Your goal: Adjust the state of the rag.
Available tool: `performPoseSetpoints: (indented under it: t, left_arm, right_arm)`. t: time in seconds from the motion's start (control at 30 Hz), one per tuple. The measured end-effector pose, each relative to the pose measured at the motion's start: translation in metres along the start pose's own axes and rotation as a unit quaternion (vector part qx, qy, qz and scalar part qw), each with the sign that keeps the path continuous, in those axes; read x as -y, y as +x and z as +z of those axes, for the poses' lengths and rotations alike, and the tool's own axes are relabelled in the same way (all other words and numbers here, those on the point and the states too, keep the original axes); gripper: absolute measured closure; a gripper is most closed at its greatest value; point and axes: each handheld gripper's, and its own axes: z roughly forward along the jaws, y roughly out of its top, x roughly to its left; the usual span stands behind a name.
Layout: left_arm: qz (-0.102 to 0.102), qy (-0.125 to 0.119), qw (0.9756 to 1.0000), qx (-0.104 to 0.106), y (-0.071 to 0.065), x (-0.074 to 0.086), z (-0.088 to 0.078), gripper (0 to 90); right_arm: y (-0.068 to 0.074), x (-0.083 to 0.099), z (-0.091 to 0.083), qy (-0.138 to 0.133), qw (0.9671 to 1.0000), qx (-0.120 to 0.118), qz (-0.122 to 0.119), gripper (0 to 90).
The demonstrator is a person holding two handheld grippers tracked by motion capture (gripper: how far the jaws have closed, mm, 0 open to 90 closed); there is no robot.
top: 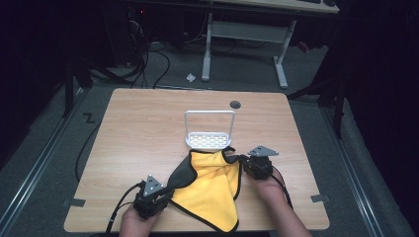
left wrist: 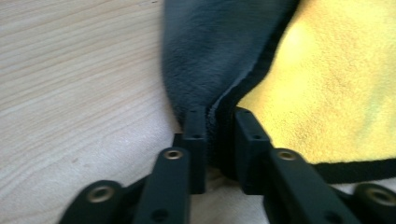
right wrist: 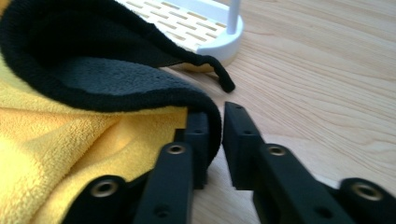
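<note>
Yellow cloth (top: 210, 190) with grey reverse, lying crumpled on the wooden table.

The cloth is a soft microfibre square, yellow on the upper face and dark grey (left wrist: 210, 51) on the reverse, bound with a black edge. It lies on the near half of the table, partly folded: the left portion is turned over, exposing the grey side, and the far edge curls up in a raised roll. One corner points toward the near table edge. The far corner lies against a white rack. A short black loop (right wrist: 219, 74) projects from the edge.
</note>
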Motion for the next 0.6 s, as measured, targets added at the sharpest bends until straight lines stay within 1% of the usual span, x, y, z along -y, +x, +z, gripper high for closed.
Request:
performPoseSetpoints:
  t: [0.03,0.1,0.13,0.2,0.33,0.4,0.43,0.5,0.57,0.6]
  left_arm:
    - [0.000,0.000,1.0000,0.003,0.000,0.000,-0.001,67.1]
    - [-0.001,-0.005,1.0000,0.005,-0.002,-0.001,-0.003,61.1]
    - [0.000,-0.010,0.9999,0.008,-0.004,-0.002,-0.004,59.4]
    - [0.007,-0.022,0.9997,0.008,-0.007,-0.005,-0.006,56.9]
    - [0.027,-0.049,0.9984,0.008,-0.016,-0.015,-0.010,54.7]
    - [0.038,-0.051,0.9978,0.020,-0.021,-0.020,-0.007,54.4]
    - [0.046,-0.048,0.9975,0.026,-0.023,-0.022,-0.003,54.3]
    - [0.054,-0.041,0.9972,0.033,-0.027,-0.025,0.004,54.4]
    - [0.062,-0.034,0.9968,0.037,-0.029,-0.029,0.013,55.2]
    - [0.064,-0.030,0.9967,0.039,-0.030,-0.031,0.017,55.4]
  right_arm:
    - [0.001,-0.001,0.001,0.001,1.0000,-0.001,0.000,75.8]
    - [0.003,-0.001,0.002,0.000,1.0000,-0.003,0.000,68.7]
    - [0.003,-0.002,0.001,0.000,1.0000,-0.003,0.002,67.2]
    - [0.003,-0.002,-0.002,-0.002,1.0000,-0.003,0.008,61.4]
    - [0.003,0.004,-0.013,-0.011,0.9998,0.001,0.014,53.5]
    - [0.004,0.008,-0.021,-0.013,0.9998,0.003,0.016,52.5]
    - [0.005,0.011,-0.026,-0.015,0.9997,0.004,0.017,52.4]
    - [0.008,0.017,-0.036,-0.021,0.9996,0.001,0.021,54.3]
    - [0.012,0.023,-0.041,-0.021,0.9994,-0.010,0.025,58.2]
    - [0.015,0.026,-0.043,-0.018,0.9992,-0.021,0.028,60.4]
